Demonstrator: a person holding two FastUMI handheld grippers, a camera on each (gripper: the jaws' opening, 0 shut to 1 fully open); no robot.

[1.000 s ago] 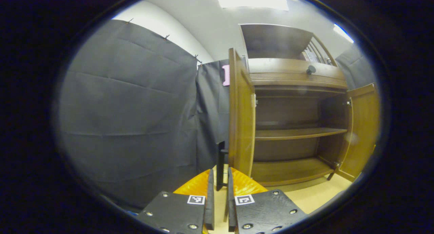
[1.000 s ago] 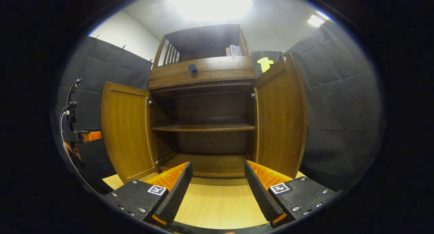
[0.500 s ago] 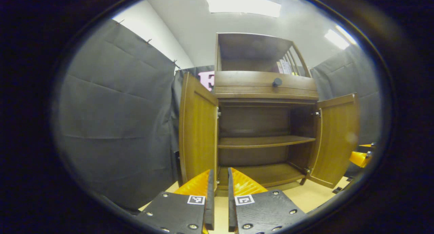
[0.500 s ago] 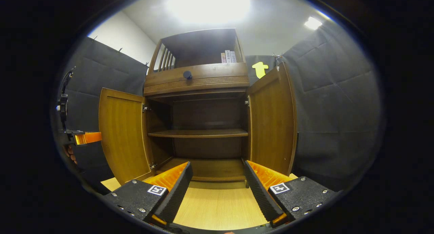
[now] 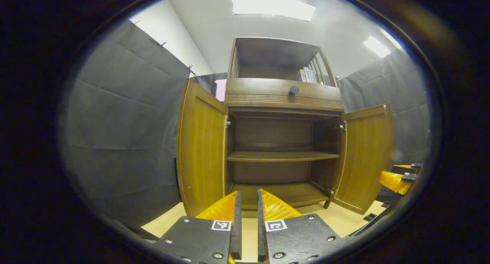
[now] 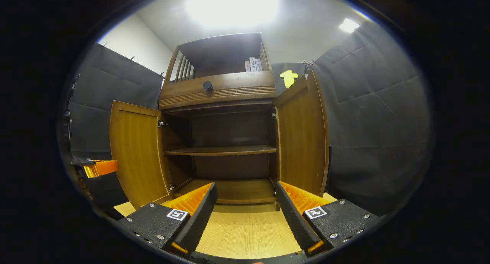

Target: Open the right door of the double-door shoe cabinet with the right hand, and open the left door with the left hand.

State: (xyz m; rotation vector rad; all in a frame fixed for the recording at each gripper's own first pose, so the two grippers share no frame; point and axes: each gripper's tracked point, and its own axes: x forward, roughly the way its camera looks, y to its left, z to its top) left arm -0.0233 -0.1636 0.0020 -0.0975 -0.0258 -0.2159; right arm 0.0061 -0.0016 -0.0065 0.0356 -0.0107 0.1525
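both hand-held grippers (image 5: 247,222) (image 6: 245,214) level, clear of the open shoe cabinet (image 6: 226,141)

Black cloth walls (image 5: 115,130), pale wooden floor (image 6: 245,229), white ceiling with bright light panels (image 5: 273,7).

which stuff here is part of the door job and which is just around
Job: left door, right door, both swung open; left hand-held gripper; right hand-held gripper.

Just around: drawer knob, middle shelf, books on top, black curtain.

black screwed plates (image 5: 199,237), square coded tags (image 6: 177,214), ribbed fingers (image 6: 294,218)
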